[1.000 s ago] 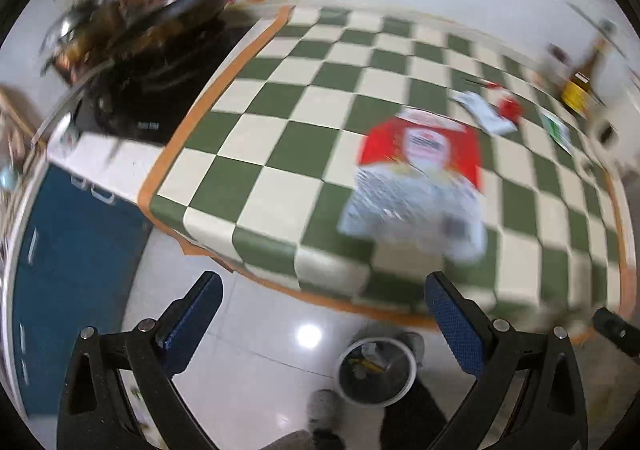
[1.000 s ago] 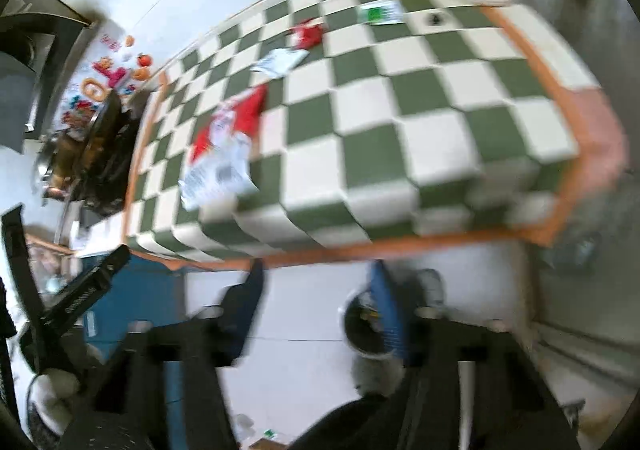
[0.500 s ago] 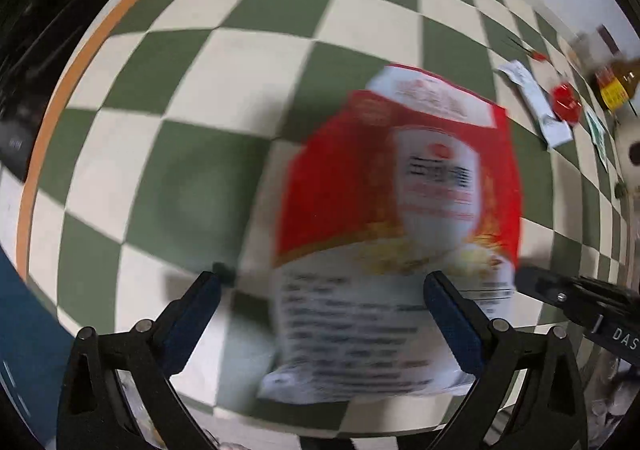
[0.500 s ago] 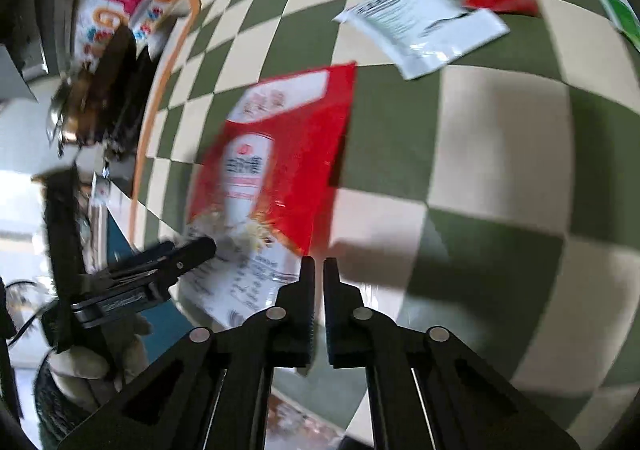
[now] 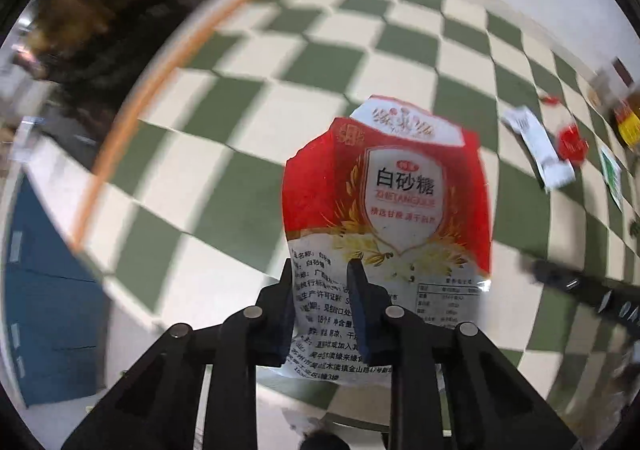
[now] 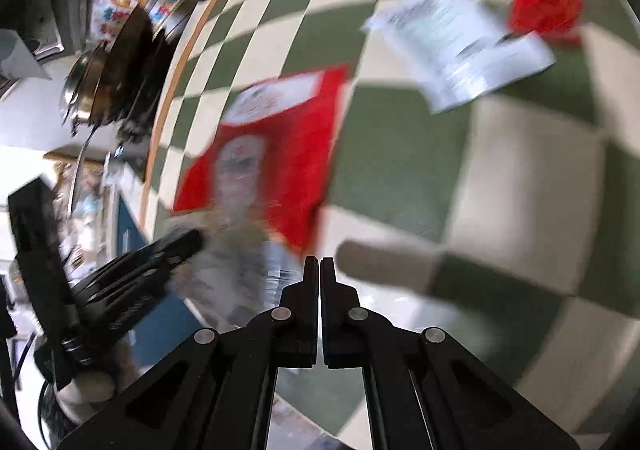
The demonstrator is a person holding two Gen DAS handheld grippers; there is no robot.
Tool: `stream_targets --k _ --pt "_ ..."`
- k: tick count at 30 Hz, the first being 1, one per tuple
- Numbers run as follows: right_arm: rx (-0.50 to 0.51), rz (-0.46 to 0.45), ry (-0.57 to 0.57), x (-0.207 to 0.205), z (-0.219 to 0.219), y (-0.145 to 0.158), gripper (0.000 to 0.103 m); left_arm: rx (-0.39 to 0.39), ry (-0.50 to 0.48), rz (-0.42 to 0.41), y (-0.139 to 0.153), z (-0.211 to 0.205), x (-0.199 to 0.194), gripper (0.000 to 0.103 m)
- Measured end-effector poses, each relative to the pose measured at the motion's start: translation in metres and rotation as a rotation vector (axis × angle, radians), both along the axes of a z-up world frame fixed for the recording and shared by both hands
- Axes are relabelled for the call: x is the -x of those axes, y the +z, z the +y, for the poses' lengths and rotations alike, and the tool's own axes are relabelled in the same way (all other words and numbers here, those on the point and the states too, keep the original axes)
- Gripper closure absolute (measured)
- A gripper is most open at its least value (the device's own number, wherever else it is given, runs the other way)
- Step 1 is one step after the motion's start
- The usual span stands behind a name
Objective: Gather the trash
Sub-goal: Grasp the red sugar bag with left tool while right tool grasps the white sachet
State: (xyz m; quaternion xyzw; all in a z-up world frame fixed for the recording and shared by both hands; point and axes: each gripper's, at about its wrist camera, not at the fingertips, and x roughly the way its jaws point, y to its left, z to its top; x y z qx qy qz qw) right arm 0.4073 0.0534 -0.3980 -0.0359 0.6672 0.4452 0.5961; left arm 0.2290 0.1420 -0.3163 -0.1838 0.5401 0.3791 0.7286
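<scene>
**Sugar bag pinched at its lower edge by the left gripper**

Sugar bag (image 5: 386, 209), red and white, an empty wrapper by the look of it, lies on the checked tablecloth (image 5: 248, 209) close to the table's front edge, its printed lower end overhanging that edge. Half a second ago the left gripper (image 5: 320, 270) stood fully spread on either side of the bag; now its jaws are closing, with the bag's lower edge between the pads, which look to press on the film. A second ago the bag lay well off, in the middle of the cloth view; the gripper has since come down onto it.

The right gripper (image 6: 320, 262) is fully closed with nothing between its jaws, poised just beside the bag's right lower corner (image 6: 280, 250). It was part open a second ago.

Beyond the bag, toward the far side of the cloth, a white sachet (image 5: 538, 147) and a crumpled red wrapper (image 5: 572, 141) lie uncollected.

Judgement: first pickup is being secured; lifting and binning remain, then the other scraps.
</scene>
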Motion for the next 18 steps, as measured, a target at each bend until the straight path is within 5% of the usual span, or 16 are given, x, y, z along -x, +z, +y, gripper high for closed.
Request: stream_targets --k 2,4,6,7,11,15,16,17,18 --pt "-0.001 -0.087 -0.050 -0.016 -0.010 0.018 0.092 -0.117 0.047 0.019 0.019 -0.005 -0.001 0.083" --pt "0.015 -0.182 -0.087 -0.029 -0.013 0.032 0.060 -0.231 0.080 0.047 0.032 -0.002 -0.004 0.083" --pt "0.056 -0.291 -0.074 -0.039 0.000 0.042 0.046 -0.311 0.100 0.076 0.037 0.006 -0.014 0.085" --pt "0.090 -0.334 -0.047 -0.040 0.009 0.043 0.045 -0.336 0.106 0.090 0.036 0.009 -0.018 0.094" --pt "0.167 -0.500 0.066 -0.034 0.049 0.036 0.045 -0.368 0.117 0.111 0.033 0.016 -0.028 0.096" --pt "0.260 -0.528 0.084 -0.044 0.058 0.007 0.046 -0.354 0.124 0.098 0.035 0.025 -0.034 0.096" --pt "0.239 -0.579 0.072 -0.045 0.058 0.009 0.059 -0.349 0.127 0.091 0.036 0.026 -0.036 0.096" --pt "0.230 -0.580 0.066 -0.046 0.057 0.010 0.061 -0.346 0.127 0.085 0.036 0.026 -0.041 0.096" --pt "0.231 -0.581 0.054 -0.048 0.056 0.011 0.077 -0.346 0.126 0.076 0.037 0.026 -0.042 0.096"
